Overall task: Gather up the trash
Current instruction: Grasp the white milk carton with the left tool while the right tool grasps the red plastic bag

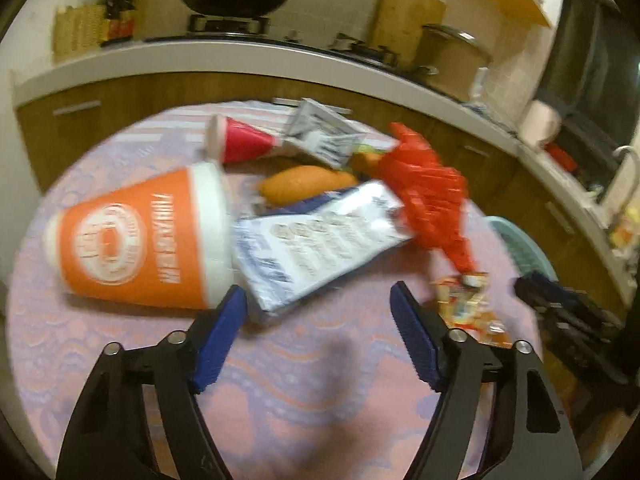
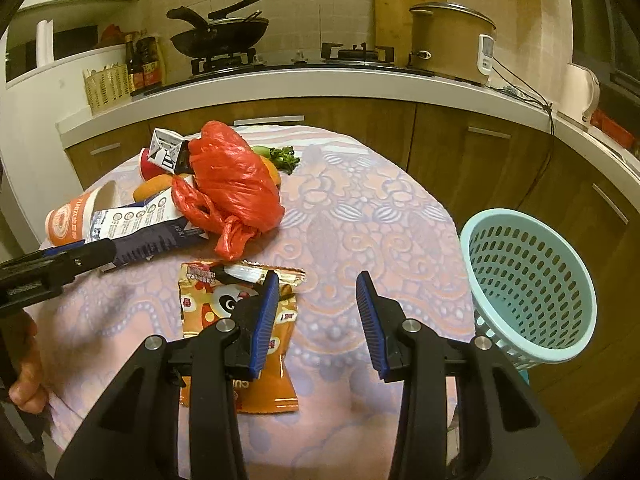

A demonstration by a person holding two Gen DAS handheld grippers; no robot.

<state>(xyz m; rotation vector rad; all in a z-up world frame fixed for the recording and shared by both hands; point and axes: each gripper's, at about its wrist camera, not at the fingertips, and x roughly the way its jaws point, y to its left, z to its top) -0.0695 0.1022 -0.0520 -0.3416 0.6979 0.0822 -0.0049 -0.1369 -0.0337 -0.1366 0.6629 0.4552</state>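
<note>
A home kitchen: a wok (image 2: 219, 34) on a gas stove (image 2: 224, 62), rice cooker (image 2: 452, 40), cutting board (image 2: 404, 4), wooden cabinets (image 2: 480, 152).

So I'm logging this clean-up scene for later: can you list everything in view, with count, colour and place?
orange paper cup: 1, orange and white, on its side at table's left
red cup: 1, red, on its side behind it
white carton: 1, white and blue, flattened, mid pile
small grey carton: 1, at back of pile
red plastic bag: 1, knotted, atop pile
snack packet: 1, orange, flat, near edge
basket: 1, teal, right of table
table: 1, pink patterned cloth
wok: 1, black, on stove
left gripper: fingers open, empty
right gripper: fingers open, empty
</note>
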